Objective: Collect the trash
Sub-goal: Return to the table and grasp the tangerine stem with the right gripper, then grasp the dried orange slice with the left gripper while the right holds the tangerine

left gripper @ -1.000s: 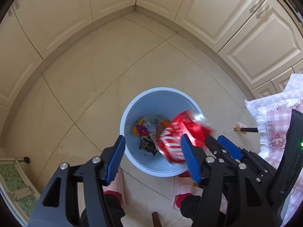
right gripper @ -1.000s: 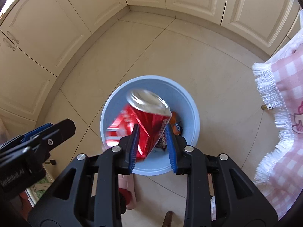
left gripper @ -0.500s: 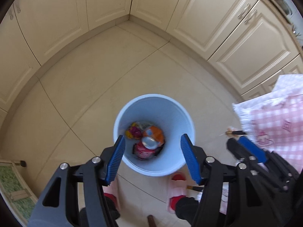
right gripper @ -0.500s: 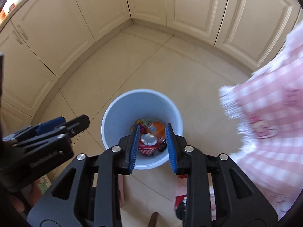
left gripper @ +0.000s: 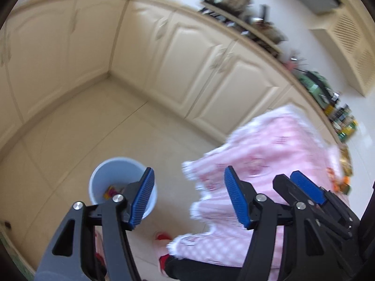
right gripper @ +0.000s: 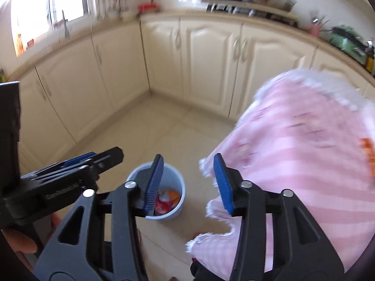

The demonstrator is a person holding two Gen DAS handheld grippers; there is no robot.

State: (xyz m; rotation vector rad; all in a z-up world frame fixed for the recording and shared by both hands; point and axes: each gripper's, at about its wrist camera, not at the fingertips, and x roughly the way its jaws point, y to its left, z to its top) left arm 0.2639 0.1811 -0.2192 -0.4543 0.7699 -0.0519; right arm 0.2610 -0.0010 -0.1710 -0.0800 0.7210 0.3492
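Observation:
The light blue trash bin stands on the tiled floor, low in both views, with wrappers inside. In the right wrist view the bin holds a red can beside an orange piece. My left gripper hangs high above the floor, right of the bin; its jaws are opening with nothing between them. My right gripper is also up high, its jaws opening and empty. Each gripper appears in the other's view: the right gripper at the right, the left gripper at the left.
A table under a pink checked cloth fills the right side, with something orange on it. Cream cabinets line the corner under a cluttered counter. The person's red-and-white slippers stand by the bin.
The red can left my right gripper and now lies in the bin. Both grippers rose and tilted up, so the bin shrank and cabinets and counter came into view. The right jaws widened.

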